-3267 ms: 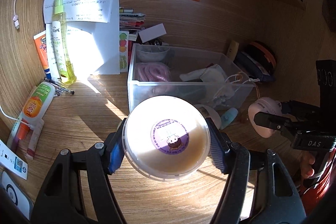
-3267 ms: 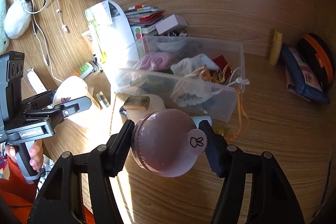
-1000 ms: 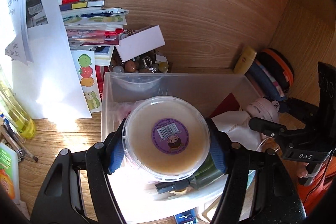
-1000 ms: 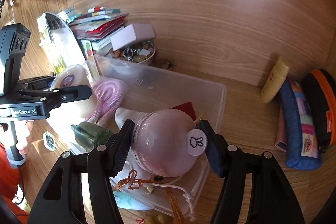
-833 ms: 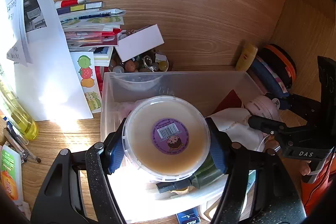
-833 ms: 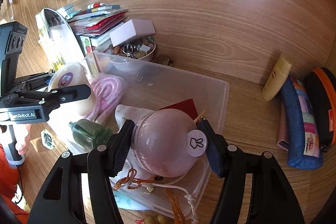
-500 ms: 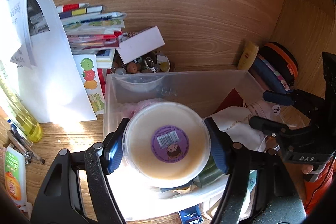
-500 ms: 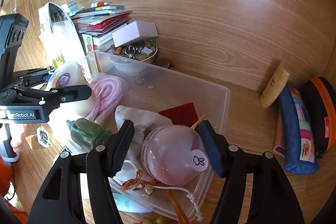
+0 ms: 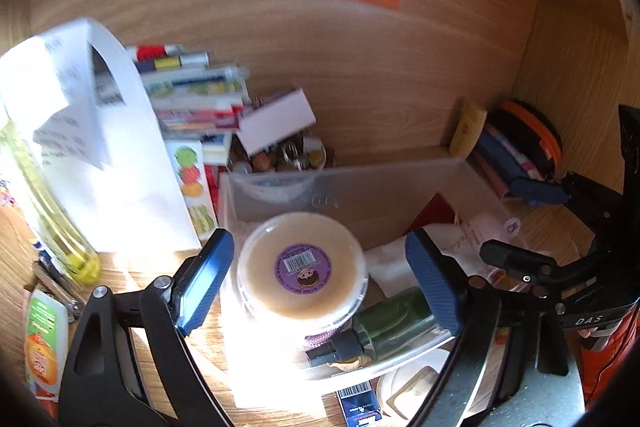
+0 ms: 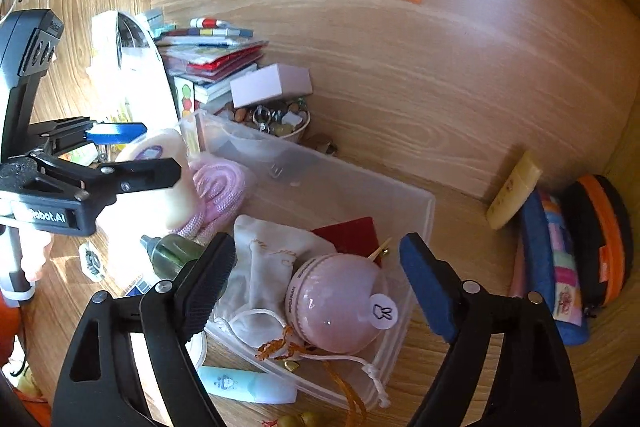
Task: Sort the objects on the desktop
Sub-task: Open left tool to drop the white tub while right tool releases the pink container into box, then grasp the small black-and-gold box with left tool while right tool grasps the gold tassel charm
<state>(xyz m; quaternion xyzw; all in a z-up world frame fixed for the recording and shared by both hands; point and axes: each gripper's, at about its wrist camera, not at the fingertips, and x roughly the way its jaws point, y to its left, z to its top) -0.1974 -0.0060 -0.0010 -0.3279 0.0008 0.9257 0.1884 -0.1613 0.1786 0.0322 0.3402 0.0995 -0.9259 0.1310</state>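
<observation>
Item 1, round tub: cream lid with purple label, centre of the left wrist view, resting in the clear bin on top of a pink cord coil. It sits between the fingers of the left gripper, whose jaws are opening; pads clear of the rim on both sides.

Item 2, pink ball case: lower centre of the right wrist view, lying in the bin's near corner against a white drawstring pouch. Right gripper jaws opening, not touching it; ball just below and between the fingers.

Both items released; withdrawal looks to be straight back and up.

Obstructions: green spray bottle, bin wall.

Outside bin, table: blue pencil case, yellow tube, possibly lip balm, and bowl of trinkets.
</observation>
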